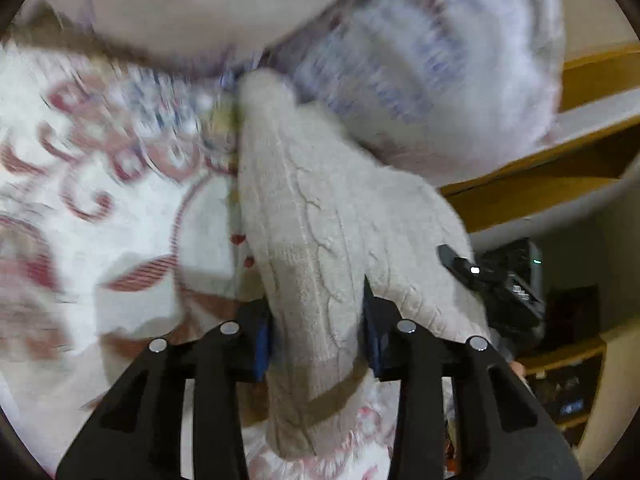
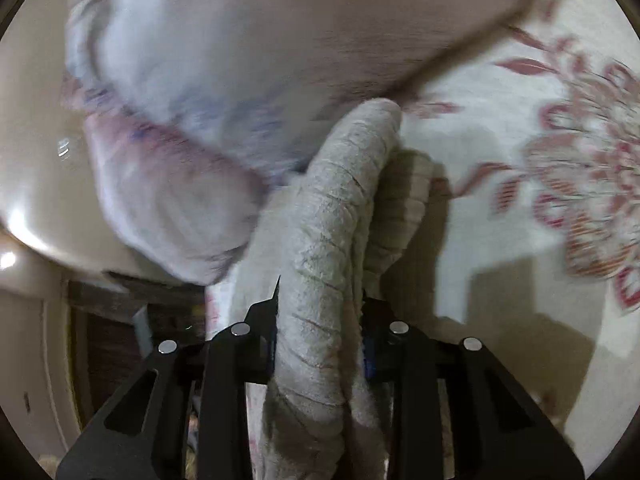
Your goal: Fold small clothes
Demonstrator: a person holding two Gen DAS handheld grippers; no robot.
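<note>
A cream cable-knit garment point(image 1: 316, 240) runs forward from between the fingers of my left gripper point(image 1: 318, 336), which is shut on it above the bed. In the right wrist view the same cream knit point(image 2: 332, 240) is bunched in a thick fold between the fingers of my right gripper point(image 2: 320, 336), also shut on it. The right gripper's black body point(image 1: 496, 280) shows at the right of the left wrist view, at the far edge of the garment. Both views are blurred by motion.
A white bedspread with red floral print point(image 1: 100, 184) point(image 2: 560, 168) lies below. A person's bare leg and pale patterned shorts point(image 1: 420, 72) point(image 2: 224, 92) are close ahead. Wooden shelves point(image 1: 560, 168) stand to the right, a dark cabinet point(image 2: 120, 332) to the lower left.
</note>
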